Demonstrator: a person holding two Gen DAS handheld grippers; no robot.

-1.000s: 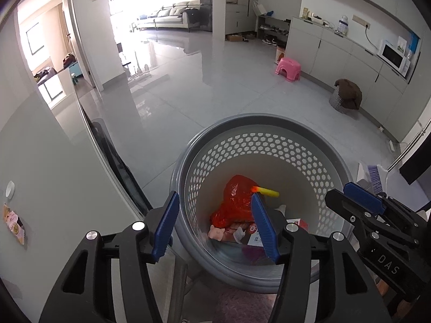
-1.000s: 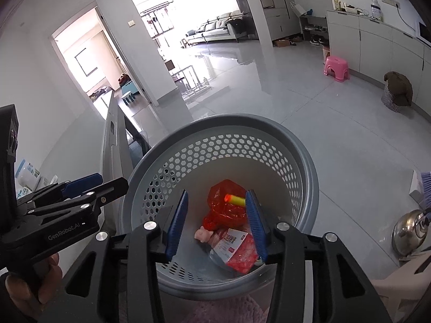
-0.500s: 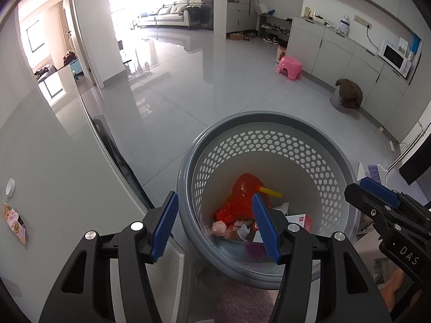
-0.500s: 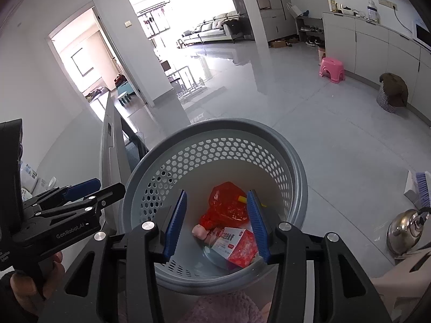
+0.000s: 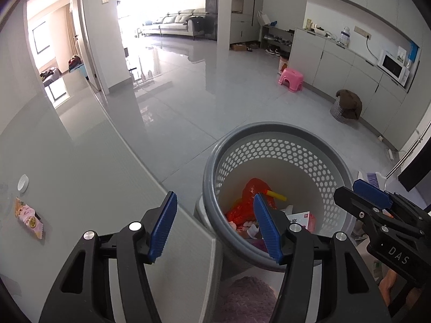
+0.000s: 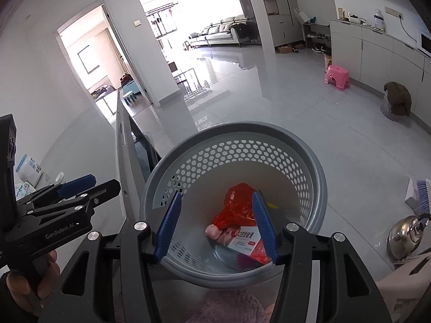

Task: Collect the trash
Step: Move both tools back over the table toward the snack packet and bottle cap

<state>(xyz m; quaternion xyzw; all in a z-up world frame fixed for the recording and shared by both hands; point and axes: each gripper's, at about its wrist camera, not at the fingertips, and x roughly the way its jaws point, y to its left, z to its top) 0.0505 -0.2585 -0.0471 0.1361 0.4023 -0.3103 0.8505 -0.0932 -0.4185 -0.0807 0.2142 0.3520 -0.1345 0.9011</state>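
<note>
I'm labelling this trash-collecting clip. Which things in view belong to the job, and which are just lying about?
Job:
- grey bin
- red bag and box inside it
- snack wrapper and white cap on the table

Lying about:
- pink stool
- kettle
- microwave
- sofa

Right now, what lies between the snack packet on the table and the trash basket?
Only bare grey tabletop, in the left wrist view, separates the snack packet and basket.

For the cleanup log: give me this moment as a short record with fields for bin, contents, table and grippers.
bin: grey perforated basket on the floor beside the table edge
contents: red plastic bag, red-and-white box, yellow piece
table: snack packet and white cap lie on it
left gripper: jaws opening, nothing between
right gripper: above the basket, jaws opening, nothing between
</note>
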